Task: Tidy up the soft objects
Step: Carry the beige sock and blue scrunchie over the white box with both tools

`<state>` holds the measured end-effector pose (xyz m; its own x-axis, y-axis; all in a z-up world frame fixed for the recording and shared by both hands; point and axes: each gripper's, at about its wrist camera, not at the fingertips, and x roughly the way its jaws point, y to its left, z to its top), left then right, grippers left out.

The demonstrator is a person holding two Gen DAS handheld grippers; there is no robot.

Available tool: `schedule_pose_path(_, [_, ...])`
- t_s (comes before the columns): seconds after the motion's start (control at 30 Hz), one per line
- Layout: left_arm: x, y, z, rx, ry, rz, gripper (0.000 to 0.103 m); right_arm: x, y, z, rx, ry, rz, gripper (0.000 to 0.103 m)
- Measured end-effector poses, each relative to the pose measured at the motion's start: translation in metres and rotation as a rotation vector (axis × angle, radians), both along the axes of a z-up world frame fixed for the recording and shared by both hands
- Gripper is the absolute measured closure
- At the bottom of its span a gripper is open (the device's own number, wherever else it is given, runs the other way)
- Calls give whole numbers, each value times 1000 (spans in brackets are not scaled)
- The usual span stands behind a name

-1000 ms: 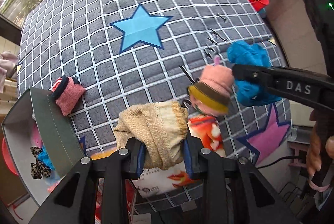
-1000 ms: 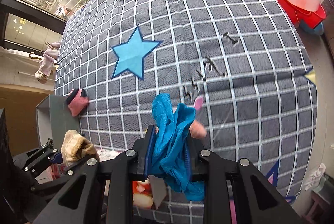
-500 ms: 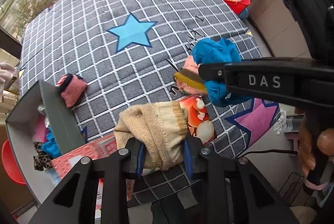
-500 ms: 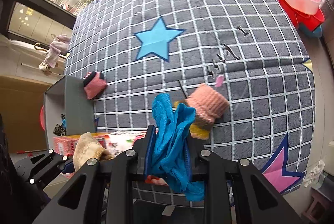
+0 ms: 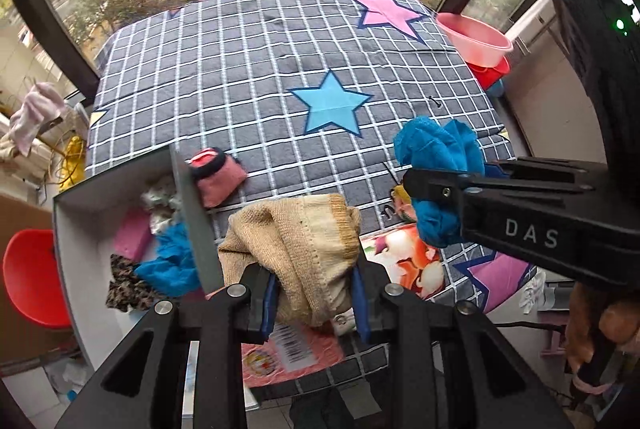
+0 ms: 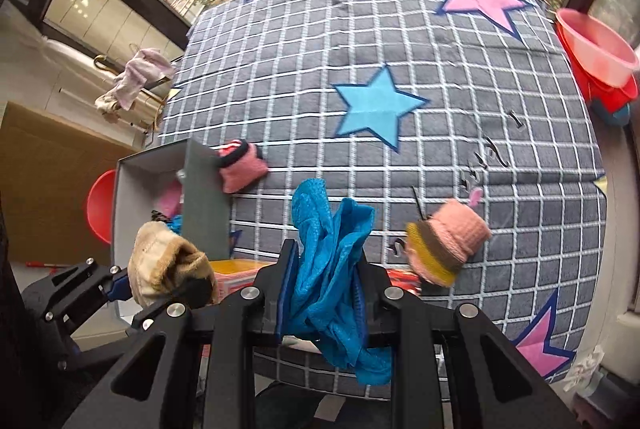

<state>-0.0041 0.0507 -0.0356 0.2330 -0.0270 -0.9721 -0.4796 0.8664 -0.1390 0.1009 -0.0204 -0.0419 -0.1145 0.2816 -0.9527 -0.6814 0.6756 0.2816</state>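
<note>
Cloth fills both my grippers. Far left, the grey box [image 5: 188,205] holds a jumble of soft things (blue, pink, leopard-print) at the edge of the checked star blanket [image 5: 248,77], with a pink sock [image 5: 218,175] lying against its outer wall. My left gripper [image 5: 314,299] is clamped on a beige knitted sock [image 5: 296,249], held above the box's right side. Further right, my right gripper [image 6: 322,293] pinches a bunched blue cloth [image 6: 328,261] tight. A pink knitted hat [image 6: 448,241] lies on the blanket beyond it.
</note>
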Motion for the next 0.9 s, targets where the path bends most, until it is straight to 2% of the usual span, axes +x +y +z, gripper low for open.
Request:
schedule_pose_path(0.4, [-74, 8, 4, -19, 34, 41, 70, -57, 29, 13, 2, 38, 134, 77])
schedule_pose_path(0.9, [-159, 54, -8, -4, 77, 264, 70, -134, 72, 23, -13, 43, 340, 77])
